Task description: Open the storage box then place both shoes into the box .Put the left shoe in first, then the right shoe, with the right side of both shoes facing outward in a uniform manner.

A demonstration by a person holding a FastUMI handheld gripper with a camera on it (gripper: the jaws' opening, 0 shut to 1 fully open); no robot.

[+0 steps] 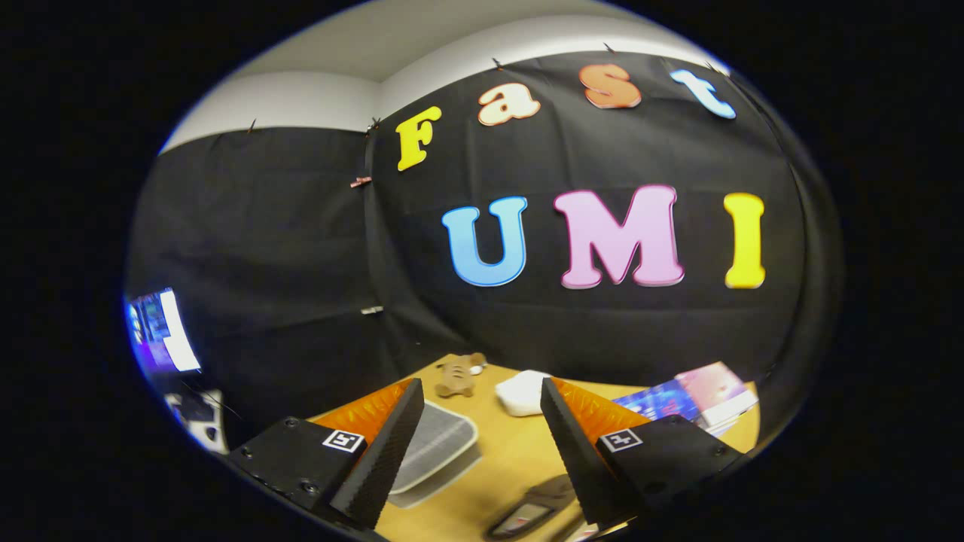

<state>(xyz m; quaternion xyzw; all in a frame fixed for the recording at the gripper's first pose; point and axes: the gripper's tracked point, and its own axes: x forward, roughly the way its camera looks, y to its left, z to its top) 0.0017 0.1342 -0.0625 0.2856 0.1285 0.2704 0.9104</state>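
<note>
Wooden table [512, 459] in a black-draped booth, gripper [480, 467] held above it.
Fingers spread wide, empty; ribbed storage box [437, 448] by the left finger, plush toy [457, 376] and white object [521, 391] beyond, dark shoe [531, 512] between fingers, booklets [693, 395] rightmost.

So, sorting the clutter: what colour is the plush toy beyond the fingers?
Brown, seen in the gripper view: the plush toy lies on the table beyond the open gripper.

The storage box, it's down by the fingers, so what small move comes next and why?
Probably tip the tool down toward the storage box. Its fingers are spread apart and hold nothing, the view aims mostly at the booth wall, and the box lies low on the wooden table, beside one finger.
</note>
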